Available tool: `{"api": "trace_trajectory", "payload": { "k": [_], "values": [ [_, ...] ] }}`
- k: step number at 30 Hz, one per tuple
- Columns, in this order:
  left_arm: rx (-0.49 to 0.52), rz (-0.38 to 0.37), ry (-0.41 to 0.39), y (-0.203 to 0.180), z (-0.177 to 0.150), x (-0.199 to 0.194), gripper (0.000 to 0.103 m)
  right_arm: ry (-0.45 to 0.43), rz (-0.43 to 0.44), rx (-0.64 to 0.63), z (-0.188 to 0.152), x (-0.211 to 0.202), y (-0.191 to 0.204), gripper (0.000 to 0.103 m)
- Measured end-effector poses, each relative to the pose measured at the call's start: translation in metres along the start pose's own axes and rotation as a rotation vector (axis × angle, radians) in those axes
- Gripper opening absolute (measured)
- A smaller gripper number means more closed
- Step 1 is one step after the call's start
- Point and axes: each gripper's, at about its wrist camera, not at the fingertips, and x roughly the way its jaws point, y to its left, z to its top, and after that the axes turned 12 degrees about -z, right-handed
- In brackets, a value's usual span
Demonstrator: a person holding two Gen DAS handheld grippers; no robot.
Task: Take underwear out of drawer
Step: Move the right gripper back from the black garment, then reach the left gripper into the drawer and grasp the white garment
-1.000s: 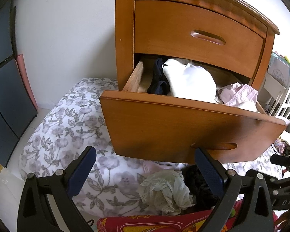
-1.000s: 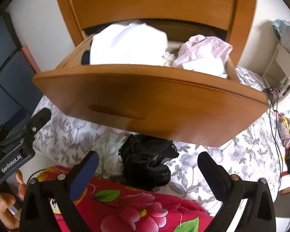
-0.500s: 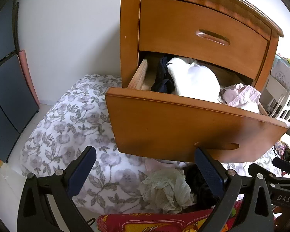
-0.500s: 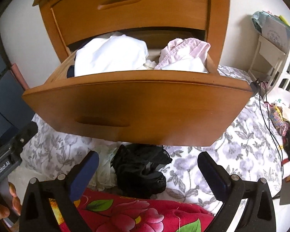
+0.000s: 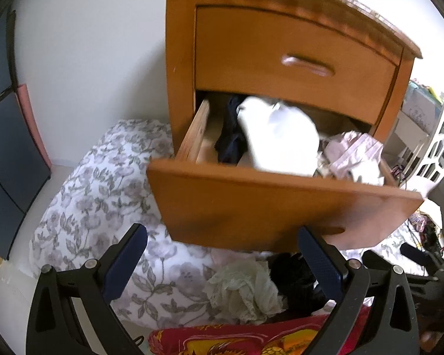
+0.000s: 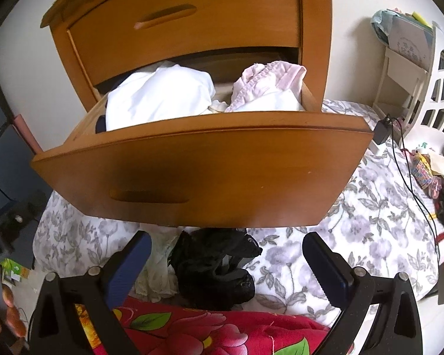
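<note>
The lower drawer [image 6: 204, 174] stands pulled out, holding white cloth [image 6: 159, 97] and pink underwear [image 6: 266, 85]. Both tools, left [image 5: 222, 254] and right [image 6: 226, 257], gape wide and empty near black underwear [image 6: 213, 266] on the bed [image 6: 355, 222].

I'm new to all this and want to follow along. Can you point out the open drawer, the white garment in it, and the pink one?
open drawer [image 6: 210, 159]: right wrist view, middle of its front panel.
white garment [image 6: 159, 97]: right wrist view, centre of the bundle.
pink garment [image 6: 269, 80]: right wrist view, its gathered top.

Soft daylight fills the room. The left wrist view is motion-smeared, worst over the white garment [image 5: 281, 136]; the right wrist view is sharper. Fisheye bending and black corners ring both, with shadow under the drawer [image 6: 210, 162] at 6 o'clock.
</note>
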Motion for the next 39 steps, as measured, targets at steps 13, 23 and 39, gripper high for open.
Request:
{"api": "trace_trajectory", "payload": {
  "k": [13, 23, 39],
  "values": [
    [-0.002, -0.105, 0.009, -0.008, 0.084, -0.003, 0.101, -0.049, -0.023, 0.004, 0.006, -0.002, -0.003, 0.103],
    [-0.074, -0.119, 0.210, 0.002, 0.119, 0.062, 0.101, -0.042, 0.001, 0.022, 0.003, 0.002, -0.006, 0.103],
    [-0.206, -0.186, 0.375, -0.017, 0.132, 0.149, 0.095, -0.040, 0.035, 0.042, 0.003, 0.004, -0.008, 0.103]
  ]
}}
